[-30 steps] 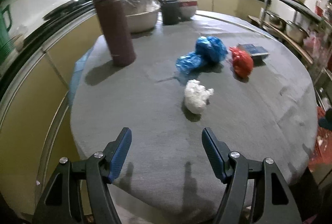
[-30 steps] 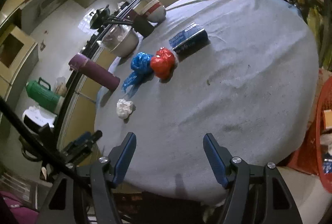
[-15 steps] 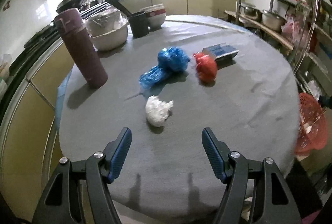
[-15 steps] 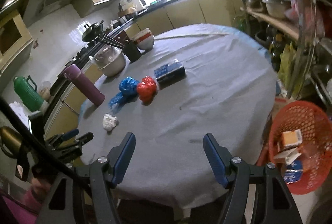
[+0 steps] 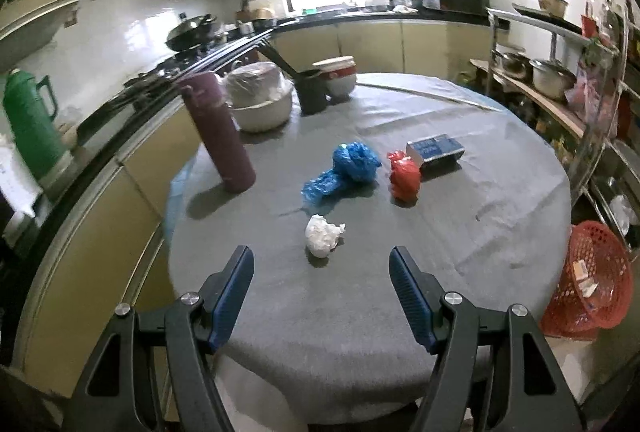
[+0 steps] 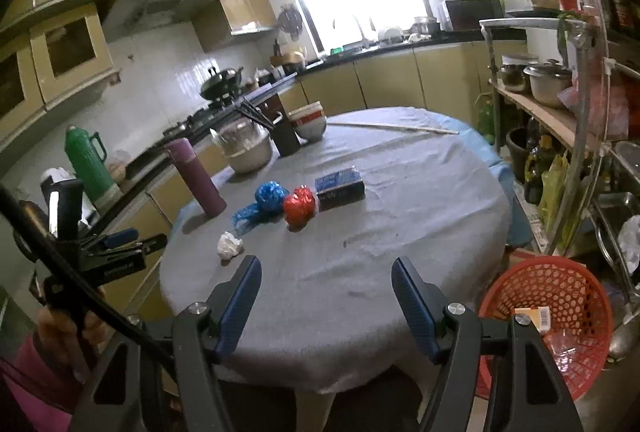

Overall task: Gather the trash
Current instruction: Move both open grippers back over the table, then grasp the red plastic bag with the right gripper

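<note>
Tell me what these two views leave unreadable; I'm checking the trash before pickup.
- Blue box: label print too small, both views.
- Red basket: contents partly hidden behind the right gripper in the right wrist view; cut small at the edge in the left wrist view.
- Black cup: inside unseen from this angle.
- Covered bowl: contents blurred under the wrap.

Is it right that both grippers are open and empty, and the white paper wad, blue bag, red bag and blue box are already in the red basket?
Not quite. Both the left gripper and right gripper are open and empty, but the white paper wad, blue bag, red bag and blue box lie on the table, not in the red basket, as the left wrist view shows.
</note>
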Available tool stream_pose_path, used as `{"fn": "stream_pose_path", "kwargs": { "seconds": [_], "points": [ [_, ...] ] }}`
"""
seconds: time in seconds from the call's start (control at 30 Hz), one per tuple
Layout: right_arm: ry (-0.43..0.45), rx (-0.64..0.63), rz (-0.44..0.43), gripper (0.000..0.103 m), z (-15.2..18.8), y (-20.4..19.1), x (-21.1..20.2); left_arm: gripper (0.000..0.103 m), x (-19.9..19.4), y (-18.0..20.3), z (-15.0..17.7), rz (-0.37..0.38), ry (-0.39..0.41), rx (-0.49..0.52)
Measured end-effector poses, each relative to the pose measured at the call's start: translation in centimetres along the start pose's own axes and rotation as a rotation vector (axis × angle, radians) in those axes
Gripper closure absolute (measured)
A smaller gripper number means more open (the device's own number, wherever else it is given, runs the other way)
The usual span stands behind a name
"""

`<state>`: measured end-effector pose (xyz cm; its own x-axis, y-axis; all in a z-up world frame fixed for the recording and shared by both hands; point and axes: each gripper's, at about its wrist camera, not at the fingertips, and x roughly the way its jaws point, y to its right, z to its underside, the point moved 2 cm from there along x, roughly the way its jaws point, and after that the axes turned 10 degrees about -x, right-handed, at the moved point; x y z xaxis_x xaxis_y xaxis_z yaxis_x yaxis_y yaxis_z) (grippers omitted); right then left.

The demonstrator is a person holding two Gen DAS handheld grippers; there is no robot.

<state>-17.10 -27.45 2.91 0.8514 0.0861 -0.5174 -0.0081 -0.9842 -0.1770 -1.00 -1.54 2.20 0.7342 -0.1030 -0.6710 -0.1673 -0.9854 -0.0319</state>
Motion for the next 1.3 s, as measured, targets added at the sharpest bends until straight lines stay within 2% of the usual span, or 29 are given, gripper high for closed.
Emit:
{"fn": "stream_pose_path", "kwargs": {
  "seconds": [0.23, 0.3, 0.37, 0.4, 0.43, 0.63, 0.83, 0.93, 1.07, 1.2, 1.3],
  "points": [
    [0.093, 0.045, 0.005, 0.032, 1.7, 2.1, -5.0, 0.032, -3.7, 1.3, -0.1, -0.046, 0.069, 0.026],
    [0.116, 0.045, 0.016, 0.032, 2.0, 2.3, -6.5, 0.032, -4.6, 1.9, -0.1, -0.033, 0.076, 0.023],
    [0.15, 0.052, 0.023, 0.032, 2.3, 2.5, -8.3, 0.032, -5.5, 2.3, -0.1, 0.006, 0.071, 0.011],
    [0.194, 0.062, 0.02, 0.032, 2.3, 2.5, -10.0, 0.032, -6.0, 2.4, -0.2, 0.026, 0.07, 0.006],
    [0.194, 0.062, 0.02, 0.032, 2.3, 2.5, -10.0, 0.032, -6.4, 2.6, -0.3, 0.041, 0.071, 0.004],
    [0.306, 0.03, 0.024, 0.032, 0.7, 1.3, -13.7, 0.031, -8.4, 2.9, -0.9, 0.064, 0.115, 0.012],
    [0.404, -0.017, 0.037, 0.031, -2.0, -0.2, -15.0, 0.031, -7.4, 1.7, -1.4, 0.041, 0.102, -0.02],
    [0.378, -0.003, 0.018, 0.028, -2.8, 0.0, -13.7, 0.031, -6.1, 0.9, -1.4, 0.015, 0.08, -0.035],
    [0.288, 0.029, -0.006, 0.028, -3.3, 0.7, -10.3, 0.031, -4.2, -0.7, -1.3, -0.014, 0.047, -0.072],
    [0.129, 0.034, -0.067, 0.028, -4.0, 0.7, -5.0, 0.031, -1.7, -2.8, -1.0, -0.038, 0.013, -0.113],
    [0.053, 0.035, -0.083, 0.028, -4.6, 0.4, -1.2, 0.031, 0.9, -4.4, -0.4, -0.043, -0.038, -0.143]
  ]
}}
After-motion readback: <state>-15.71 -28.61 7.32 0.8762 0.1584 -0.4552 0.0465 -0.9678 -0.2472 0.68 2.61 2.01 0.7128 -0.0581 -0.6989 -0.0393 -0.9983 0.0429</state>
